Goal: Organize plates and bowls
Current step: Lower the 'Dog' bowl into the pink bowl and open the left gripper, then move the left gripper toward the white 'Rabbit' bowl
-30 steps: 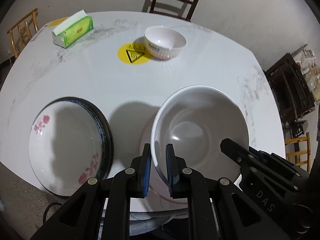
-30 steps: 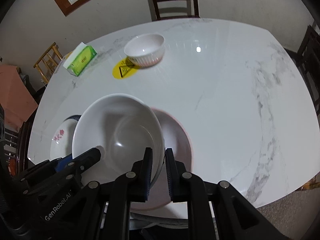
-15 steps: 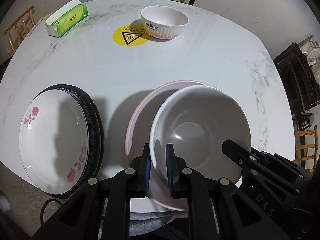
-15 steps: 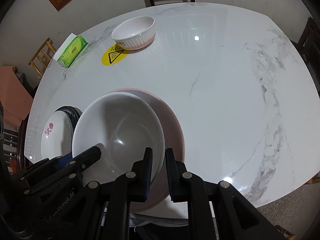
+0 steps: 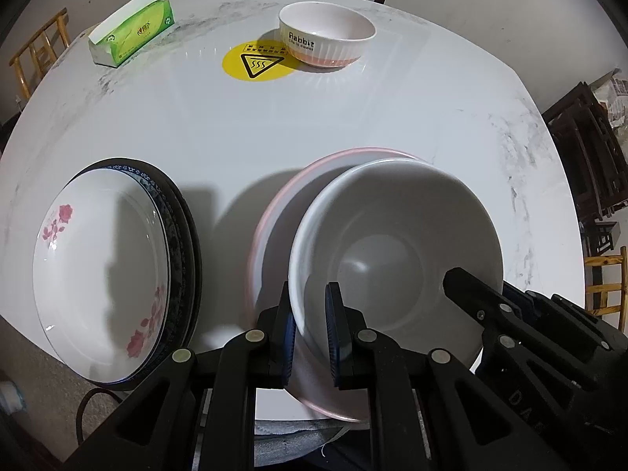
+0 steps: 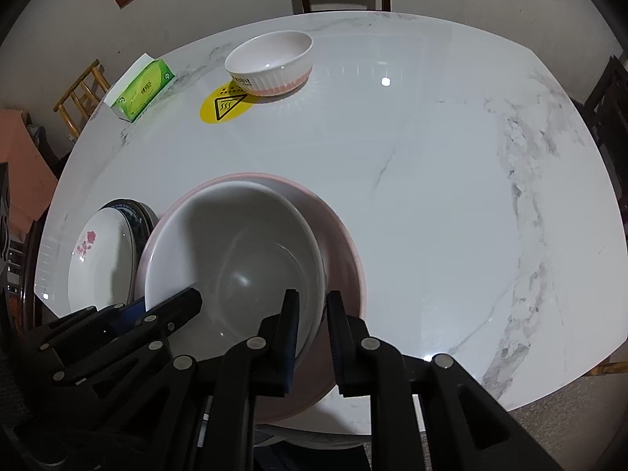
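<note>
Since the earlier frames the white bowl (image 5: 396,251) has come down into the pink bowl (image 5: 274,212), whose rim, at first barely visible, now rings it along its upper and left edge in the lower centre of the left wrist view. The table looks nearer in both views.

The left gripper (image 5: 310,329) stays clamped on the white bowl's left rim, one pad inside and one outside. The right gripper (image 6: 312,337) straddles the opposite rim, and its jaws have just been opening, so a gap now shows beside the rim, though the frames do not settle whether a pad still presses on it. Holding both sides likely kept the bowl level while nesting; the release appears to be starting on the right.

The stacked plates (image 5: 106,267) lie at lower left. The small ribbed bowl (image 5: 325,35) sits at upper centre beside the yellow sticker (image 5: 255,64), with the tissue box (image 5: 129,33) at upper left.
</note>
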